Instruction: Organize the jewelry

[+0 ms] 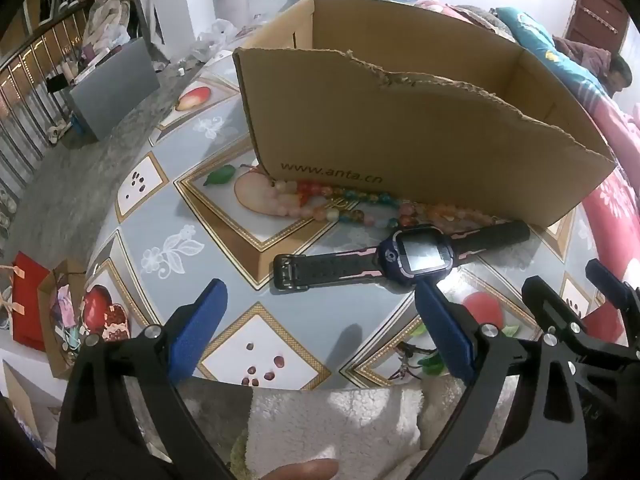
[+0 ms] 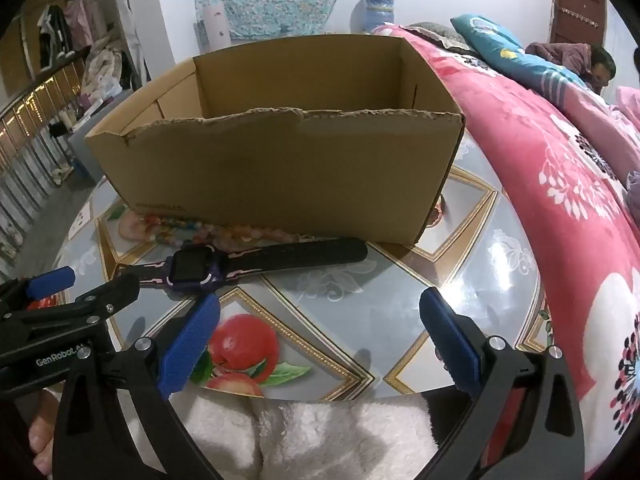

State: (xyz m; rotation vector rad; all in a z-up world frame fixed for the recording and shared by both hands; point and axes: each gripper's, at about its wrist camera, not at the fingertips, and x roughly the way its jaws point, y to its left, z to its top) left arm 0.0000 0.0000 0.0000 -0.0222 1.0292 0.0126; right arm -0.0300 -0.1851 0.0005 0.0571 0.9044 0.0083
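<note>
A black and purple smartwatch (image 1: pixel 404 256) lies flat on the round table, in front of an open cardboard box (image 1: pixel 400 128). Strings of coloured beads (image 1: pixel 340 202) lie between the watch and the box's front wall. My left gripper (image 1: pixel 320 312) is open and empty, just short of the watch. In the right wrist view the watch (image 2: pixel 248 262), beads (image 2: pixel 224 234) and box (image 2: pixel 280 168) show too. My right gripper (image 2: pixel 320 320) is open and empty over the table, right of the watch face. The left gripper (image 2: pixel 80 284) shows at its left.
The table (image 1: pixel 160 216) has a glossy fruit-patterned cover. A bed with a red floral quilt (image 2: pixel 560 200) lies close on the right. A railing (image 1: pixel 28 92) and a grey box (image 1: pixel 116 88) stand on the floor at left. A white fluffy cloth (image 2: pixel 320 432) lies below the table's near edge.
</note>
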